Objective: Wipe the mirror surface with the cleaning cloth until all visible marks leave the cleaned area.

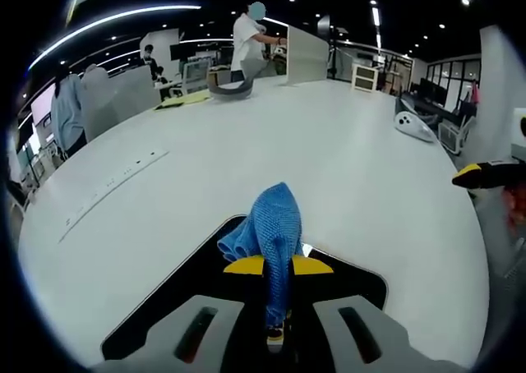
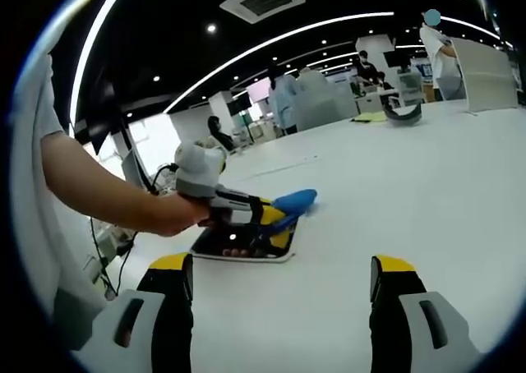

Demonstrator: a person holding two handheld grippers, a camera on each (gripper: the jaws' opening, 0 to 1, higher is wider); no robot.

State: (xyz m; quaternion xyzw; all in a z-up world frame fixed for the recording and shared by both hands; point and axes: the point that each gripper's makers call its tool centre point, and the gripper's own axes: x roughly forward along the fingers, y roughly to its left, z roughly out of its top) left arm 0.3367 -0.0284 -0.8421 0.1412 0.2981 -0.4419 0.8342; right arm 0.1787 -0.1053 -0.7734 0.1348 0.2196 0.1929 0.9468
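Near the surface's [image 1: 345,168] left edge lies the mirror [image 2: 215,250], dark and flat. Left claw [image 1: 278,328] is clamped on the blue cleaning cloth [image 1: 275,221], holding it bunched down onto the glass, probably so the wad can rub marks off. Right claw [image 2: 279,287] hangs wide apart and empty, well apart from the mirror, likely keeping clear.
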